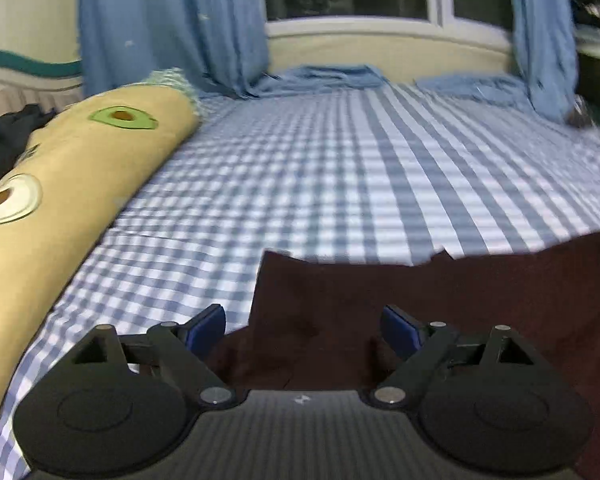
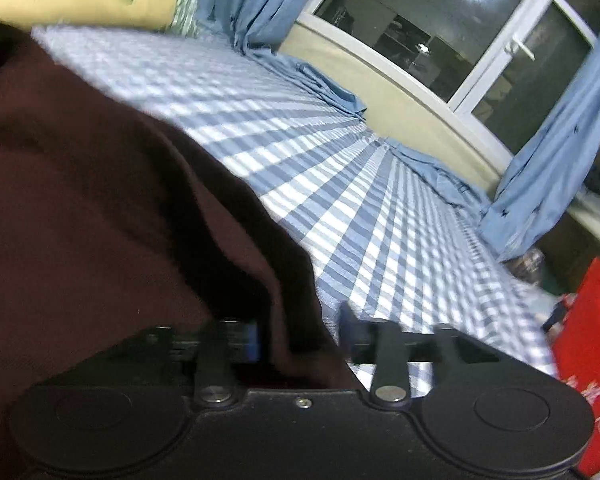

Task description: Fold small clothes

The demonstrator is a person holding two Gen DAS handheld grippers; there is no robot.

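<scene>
The maroon garment (image 1: 440, 312) lay on the bed's checked sheet (image 1: 320, 168), near the front edge. The left gripper (image 1: 303, 330) hovered low over its near corner, fingers (image 1: 206, 328) spread wide, nothing between them. The right gripper (image 2: 300, 338) was tilted, its fingers (image 2: 250, 340) apart with a fold of the cloth hanging between them; whether they pinched it, I couldn't tell. A yellow avocado pillow (image 1: 72, 184) ran along the left.

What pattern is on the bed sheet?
The bed sheet has blue and white checks. It shows best in the left wrist view.
</scene>
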